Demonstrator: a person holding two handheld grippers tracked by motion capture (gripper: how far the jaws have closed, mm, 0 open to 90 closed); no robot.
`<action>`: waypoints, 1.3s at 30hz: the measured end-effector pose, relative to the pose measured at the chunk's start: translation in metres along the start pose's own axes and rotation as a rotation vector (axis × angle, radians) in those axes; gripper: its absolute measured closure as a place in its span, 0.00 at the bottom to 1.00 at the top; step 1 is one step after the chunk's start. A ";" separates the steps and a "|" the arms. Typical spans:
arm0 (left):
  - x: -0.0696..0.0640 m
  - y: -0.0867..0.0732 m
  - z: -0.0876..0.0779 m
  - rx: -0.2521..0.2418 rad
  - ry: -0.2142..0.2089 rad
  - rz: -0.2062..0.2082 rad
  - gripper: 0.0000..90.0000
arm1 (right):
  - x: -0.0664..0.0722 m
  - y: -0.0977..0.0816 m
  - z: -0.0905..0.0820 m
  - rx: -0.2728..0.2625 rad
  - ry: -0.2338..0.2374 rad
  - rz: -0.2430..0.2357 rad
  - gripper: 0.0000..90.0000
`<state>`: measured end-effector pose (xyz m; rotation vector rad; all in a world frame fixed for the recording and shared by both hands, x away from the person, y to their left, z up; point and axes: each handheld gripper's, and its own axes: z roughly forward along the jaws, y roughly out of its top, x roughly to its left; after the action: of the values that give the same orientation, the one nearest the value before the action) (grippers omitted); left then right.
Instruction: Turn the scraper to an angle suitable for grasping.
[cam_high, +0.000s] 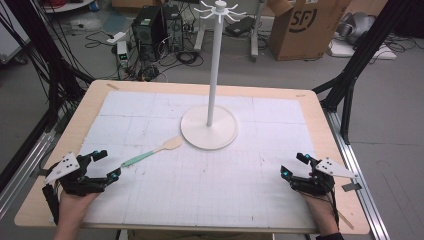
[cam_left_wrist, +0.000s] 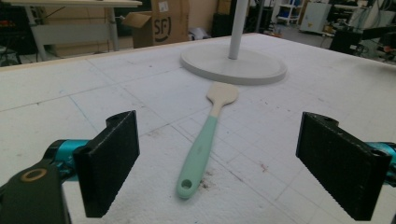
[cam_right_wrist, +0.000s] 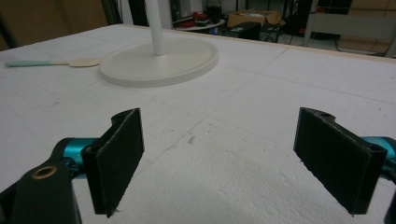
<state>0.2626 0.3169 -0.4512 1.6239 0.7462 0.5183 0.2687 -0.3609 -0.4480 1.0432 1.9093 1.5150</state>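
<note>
So far nothing is picked up: we hold our left gripper (cam_high: 106, 165) and right gripper (cam_high: 294, 165) spread wide and empty. The mint-handled spatula (cam_high: 151, 152) lies flat, near left of the white hook stand (cam_high: 209, 129), its handle just beyond our left gripper; grasping remains.

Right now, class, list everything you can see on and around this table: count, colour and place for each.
spatula: one, mint-green handle, pale wooden blade, lying left of centre on the mat.
stand: one, white, round base mid-table, upright pole with hooks on top.
mat: one, white gridded, covering the table.
table: one, light wood.
cardboard box: one, brown, on the floor behind.
left gripper: one, black, open, near the spatula handle.
right gripper: one, black, open, at the near right.
</note>
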 end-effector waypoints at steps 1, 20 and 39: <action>0.000 0.000 0.000 0.005 0.000 0.000 0.15 | 0.000 0.000 0.000 -0.002 0.000 -0.002 0.17; 0.000 0.005 0.008 0.036 -0.011 -0.023 0.19 | 0.000 0.000 0.001 0.001 -0.004 -0.016 0.17; -0.003 0.040 0.100 0.189 -0.110 0.029 0.22 | -0.001 0.000 0.001 0.009 -0.005 -0.002 0.17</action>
<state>0.3378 0.2421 -0.4303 1.8258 0.7064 0.3844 0.2704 -0.3609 -0.4481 1.0479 1.9148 1.5028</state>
